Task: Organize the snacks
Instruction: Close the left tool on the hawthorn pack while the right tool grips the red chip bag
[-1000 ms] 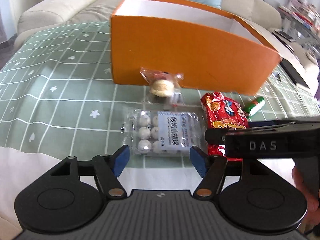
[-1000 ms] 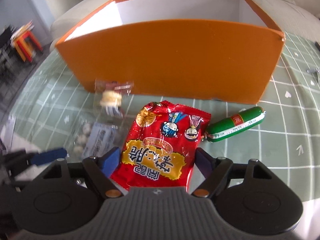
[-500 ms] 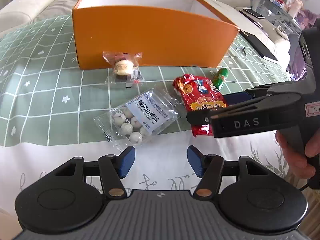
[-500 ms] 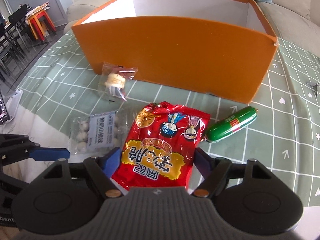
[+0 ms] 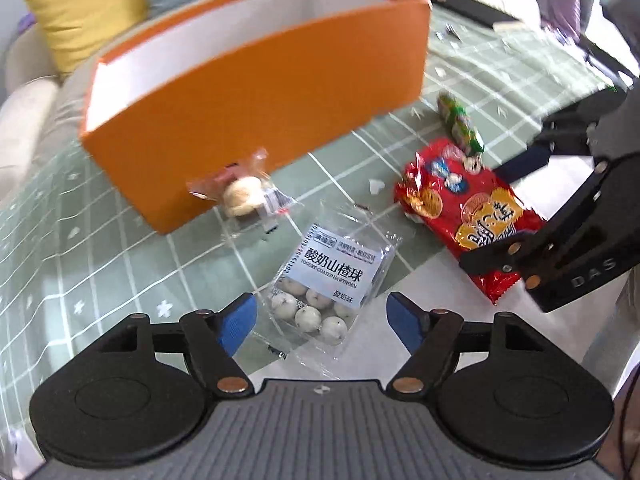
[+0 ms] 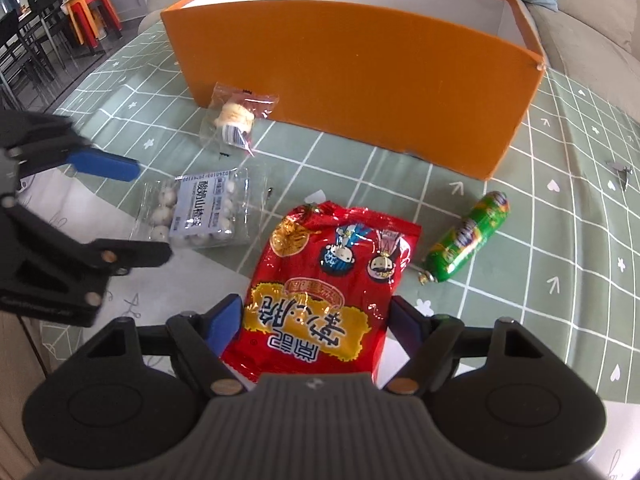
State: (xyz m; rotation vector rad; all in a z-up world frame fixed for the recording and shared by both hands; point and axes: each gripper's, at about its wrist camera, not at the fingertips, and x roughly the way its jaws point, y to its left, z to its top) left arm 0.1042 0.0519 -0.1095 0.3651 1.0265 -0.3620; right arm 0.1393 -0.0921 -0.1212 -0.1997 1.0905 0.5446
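Note:
A clear pack of white hawthorn balls point(image 5: 332, 276) lies on the green checked cloth, between the tips of my left gripper point(image 5: 322, 320). Its jaws are opening and the blue pads stand clear of the pack's sides. A red snack bag point(image 6: 332, 280) lies flat with its near end between the fingers of my right gripper point(image 6: 316, 326), which is open around it. The other views show the left gripper point(image 6: 152, 211) and right gripper point(image 5: 512, 208) side by side. Behind stands the open orange box point(image 6: 360, 80), with a small wrapped bun point(image 6: 236, 116) against it and a green sausage point(image 6: 466, 236) to the right.
The green checked tablecloth point(image 6: 560, 200) gives way to a white patterned border at the near edge. A sofa with a yellow cushion point(image 5: 88, 12) sits behind the box. Dark chairs and a red stool point(image 6: 92, 12) stand far left.
My left gripper has rolled, so the box now looks tilted, and its jaws have spread wider with the hawthorn pack now between the tips. The right gripper has shifted slightly over the red bag.

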